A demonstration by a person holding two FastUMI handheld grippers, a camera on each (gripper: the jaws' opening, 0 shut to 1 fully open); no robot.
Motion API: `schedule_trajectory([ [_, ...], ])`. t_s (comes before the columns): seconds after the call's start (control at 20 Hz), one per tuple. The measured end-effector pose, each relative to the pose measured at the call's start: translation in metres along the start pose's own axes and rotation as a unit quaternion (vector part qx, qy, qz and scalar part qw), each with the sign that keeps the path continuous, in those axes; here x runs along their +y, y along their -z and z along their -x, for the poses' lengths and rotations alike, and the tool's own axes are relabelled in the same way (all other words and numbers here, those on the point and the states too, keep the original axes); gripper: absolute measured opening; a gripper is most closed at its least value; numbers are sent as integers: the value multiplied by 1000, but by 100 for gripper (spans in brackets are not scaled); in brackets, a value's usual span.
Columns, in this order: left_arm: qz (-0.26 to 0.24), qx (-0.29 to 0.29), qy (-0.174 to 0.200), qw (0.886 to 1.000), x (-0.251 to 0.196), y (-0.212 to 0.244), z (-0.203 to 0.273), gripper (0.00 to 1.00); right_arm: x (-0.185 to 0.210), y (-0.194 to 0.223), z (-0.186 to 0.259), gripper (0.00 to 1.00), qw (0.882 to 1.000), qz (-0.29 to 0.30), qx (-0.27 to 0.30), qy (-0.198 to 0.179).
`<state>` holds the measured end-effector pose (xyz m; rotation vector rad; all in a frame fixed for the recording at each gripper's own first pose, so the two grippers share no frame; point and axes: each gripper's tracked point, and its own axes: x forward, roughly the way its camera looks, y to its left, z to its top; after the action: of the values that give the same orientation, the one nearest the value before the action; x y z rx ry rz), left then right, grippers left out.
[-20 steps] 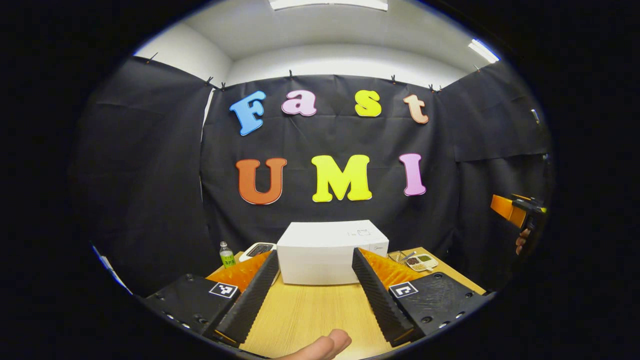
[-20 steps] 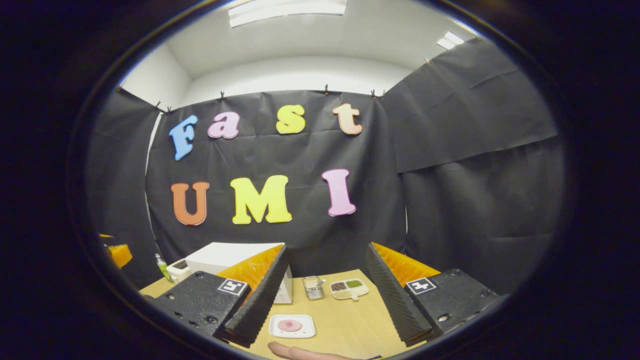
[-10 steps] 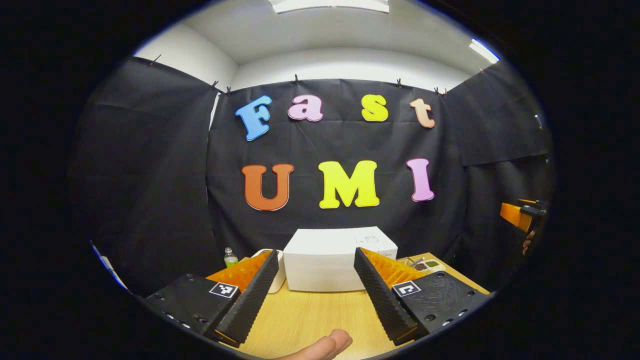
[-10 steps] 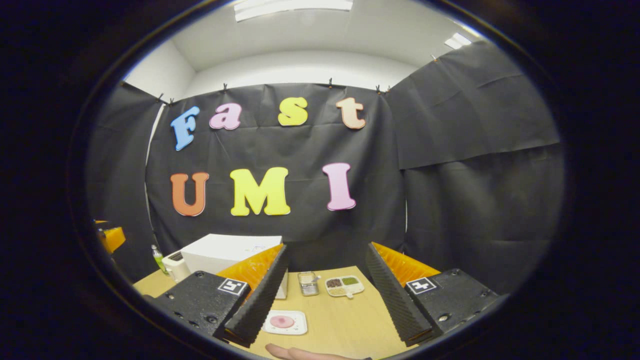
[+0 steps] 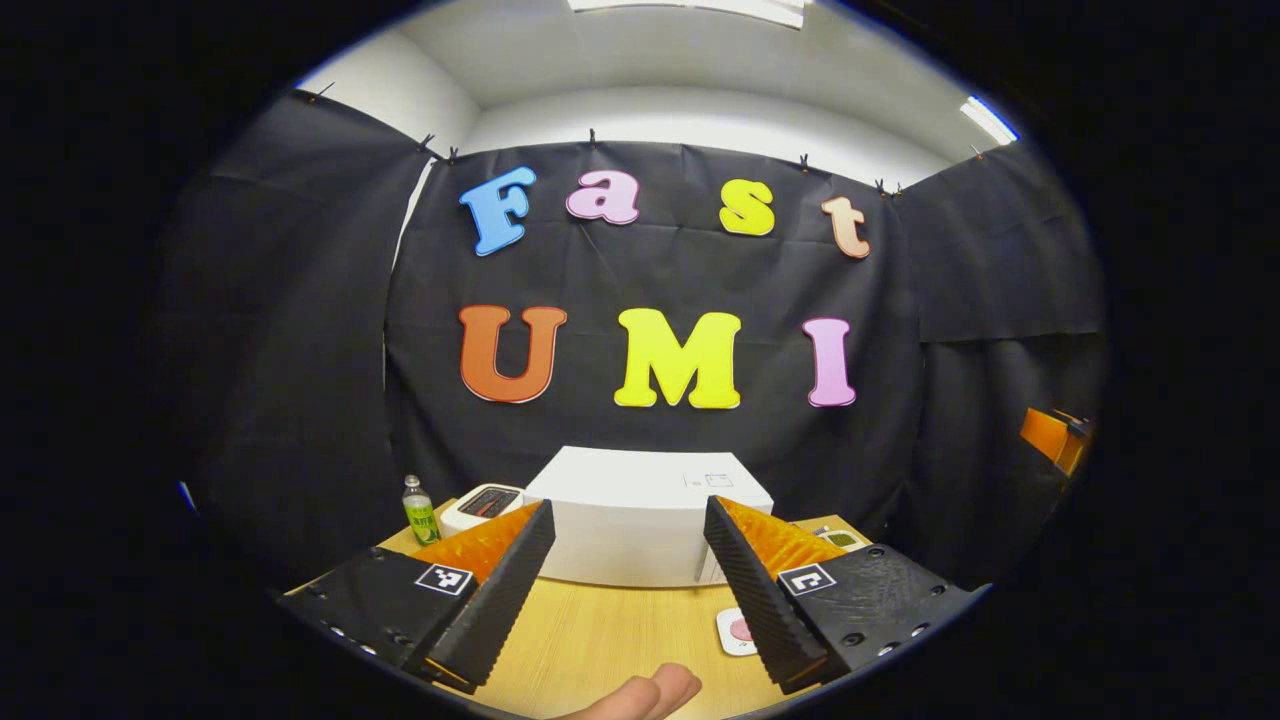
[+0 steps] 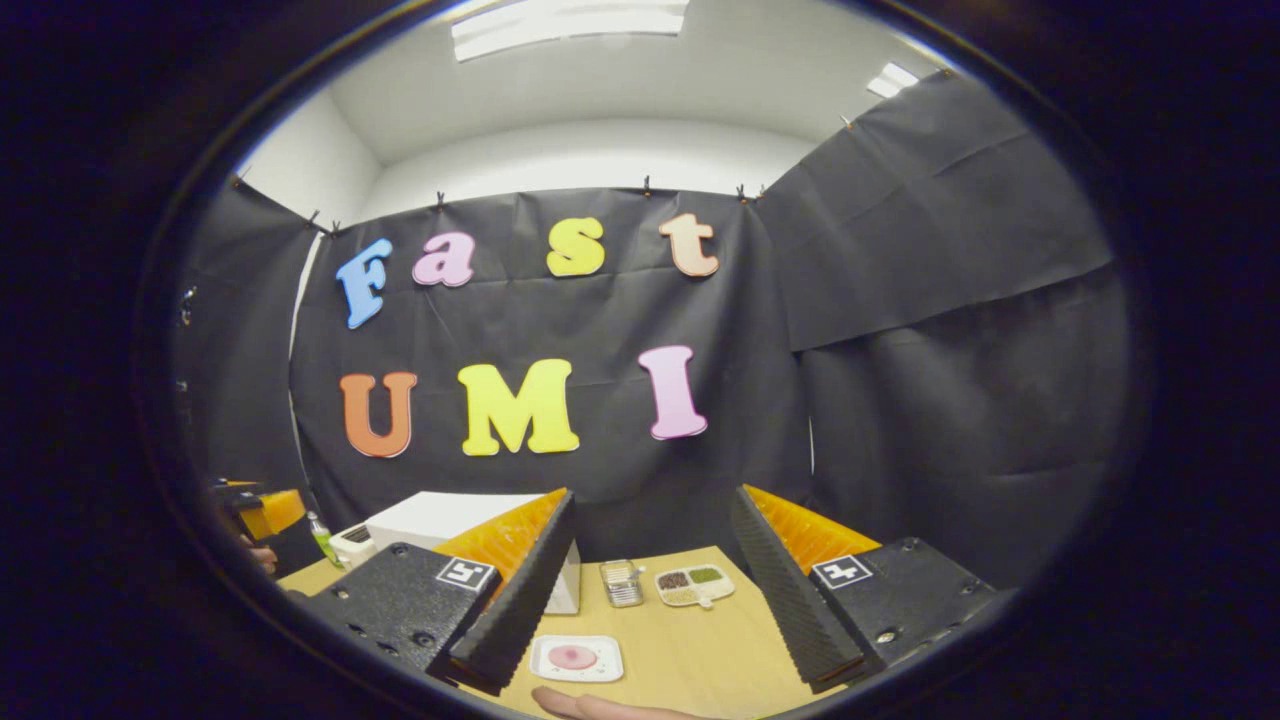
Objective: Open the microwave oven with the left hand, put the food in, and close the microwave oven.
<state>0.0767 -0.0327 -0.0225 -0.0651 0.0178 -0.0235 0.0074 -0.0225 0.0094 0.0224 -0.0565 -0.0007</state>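
In the left gripper view, the left claw [image 5: 625, 570] is spread wide and holds nothing, hovering above the worktop [image 5: 600, 640] and aimed at the white microwave oven [image 5: 640, 515], which sits shut toward the far edge. A green bottle [image 5: 419, 510] and a small scale [image 5: 480, 503] stand near the far left corner. The door likely needs a square approach to its free edge, then a pull along its swing. In the right gripper view, the right claw [image 6: 650, 575] is likewise released and empty; the plate of pink food [image 6: 576, 657] lies near the front edge between its fingers, a divided dish [image 6: 693, 585] and a small rack [image 6: 621, 581] farther back.
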Motion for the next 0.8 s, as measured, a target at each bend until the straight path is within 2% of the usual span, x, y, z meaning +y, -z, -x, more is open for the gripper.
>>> schedule_trajectory([
  [0.1, -4, 13, 8, 1000, -12, 20, -26, 100, 2, -7, -3, 92, 1000, -8, -17, -7],
  [0.15, -4, 21, 13, 1000, -18, 31, -38, 90, -3, -2, -5, 100, 1000, -5, -17, -4],
  [0.3, -12, 20, 18, 1000, -28, 52, -76, 90, -6, 0, -10, 100, 1000, -4, -18, -7],
  [0.55, 9, 52, 51, 997, -63, 105, -129, 90, -19, 9, -22, 100, 1000, 3, -10, -1],
  [0.6, 5, 54, 52, 997, -69, 113, -141, 89, -18, 8, -23, 91, 1000, 2, -9, -7],
  [0.75, 5, 65, 66, 996, -93, 143, -173, 89, -16, 9, -28, 92, 1000, -2, -12, -16],
  [0.8, 3, 72, 71, 995, -102, 155, -183, 89, -17, 10, -29, 100, 1000, -2, -11, -18],
])
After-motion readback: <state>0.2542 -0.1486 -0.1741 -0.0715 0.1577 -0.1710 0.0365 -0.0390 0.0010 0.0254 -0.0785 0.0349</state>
